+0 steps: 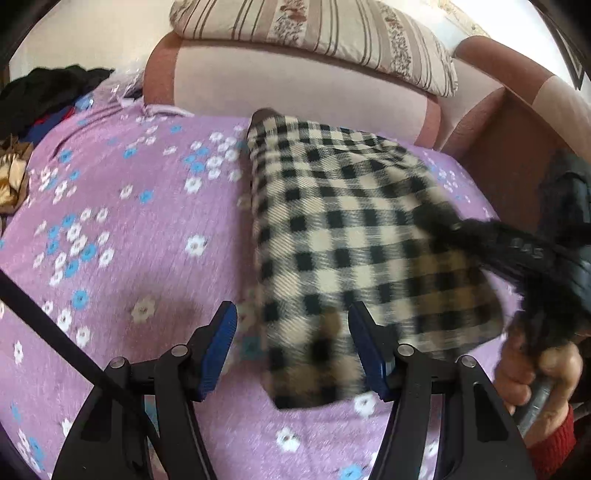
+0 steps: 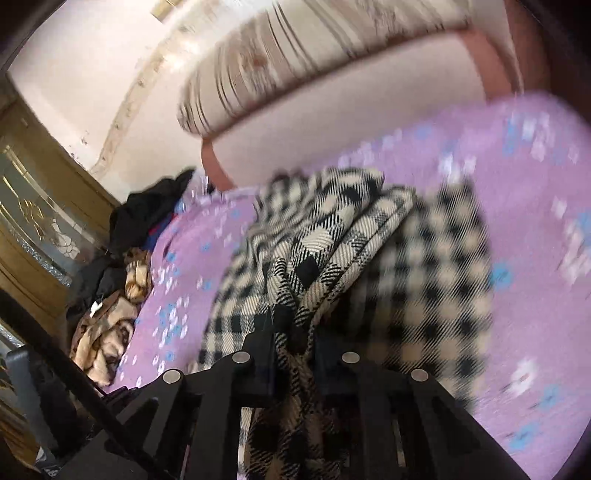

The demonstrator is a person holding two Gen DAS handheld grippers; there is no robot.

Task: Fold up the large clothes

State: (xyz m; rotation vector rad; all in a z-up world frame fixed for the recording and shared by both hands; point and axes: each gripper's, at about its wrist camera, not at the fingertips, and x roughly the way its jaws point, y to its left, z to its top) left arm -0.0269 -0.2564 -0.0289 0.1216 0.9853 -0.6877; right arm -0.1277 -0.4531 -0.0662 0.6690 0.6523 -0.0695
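The right gripper [image 2: 293, 332] is pinching a bunched checked garment [image 1: 351, 229] lying on the bed [image 1: 129, 240]; the left gripper [image 1: 291, 350] is hovering spread. Thick folds risk slipping free.

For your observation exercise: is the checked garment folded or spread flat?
Folded, partly: the checked garment lies doubled in layers on the bedspread, one bunched edge clamped in the right gripper.

garment [image 1: 343, 236] on bed [image 1: 129, 258], centre to right of frame | headboard [image 1: 295, 88] behind it, pillow [image 1: 317, 33] on top | clothes pile [image 1: 48, 99] upper left on bed | left gripper [image 1: 291, 350] at bottom, over garment's near end | right gripper [image 2: 291, 328] lower centre, garment between its fingers
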